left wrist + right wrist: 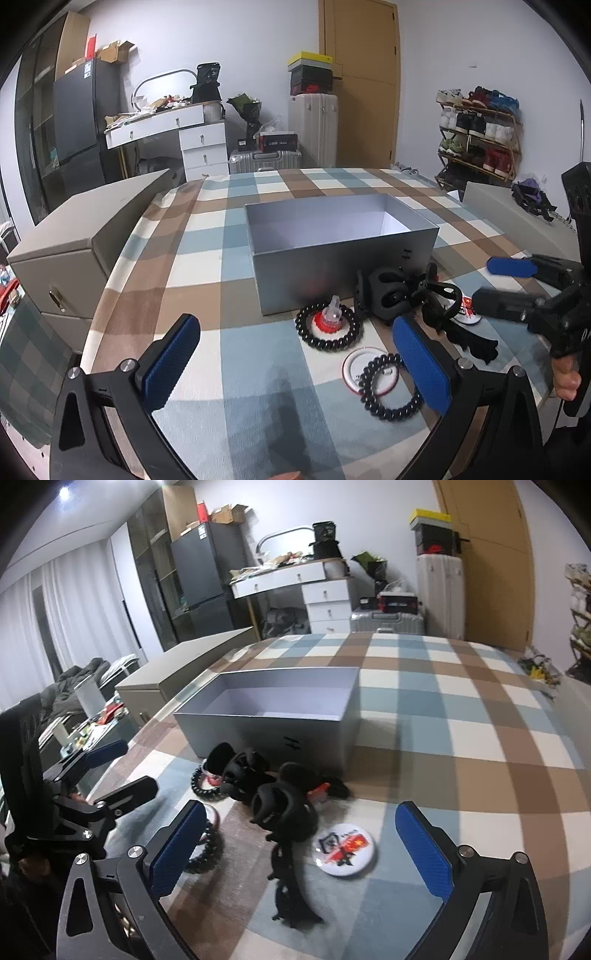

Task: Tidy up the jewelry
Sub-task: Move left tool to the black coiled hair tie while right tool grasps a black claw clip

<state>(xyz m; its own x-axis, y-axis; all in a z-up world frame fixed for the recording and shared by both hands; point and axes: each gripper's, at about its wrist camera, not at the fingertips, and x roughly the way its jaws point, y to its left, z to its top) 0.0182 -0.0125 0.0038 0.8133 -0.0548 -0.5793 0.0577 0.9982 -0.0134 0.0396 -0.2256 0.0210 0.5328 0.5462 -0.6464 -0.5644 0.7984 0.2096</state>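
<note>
Left camera: the left gripper [295, 363] has its fingers wide, holding nothing. Between them on the checked table [192, 258] lie a black coil band [389, 386] on a round badge [369, 371], and another band [327, 326] around a small red thing. Just behind sits the open gray box [343, 251] (nothing shows inside).

Right camera: the right gripper [299, 843] is wide too, holding nothing. Black hair clips [284, 808] and a white badge [345, 849] lie between its fingers, in front of the box.
</note>
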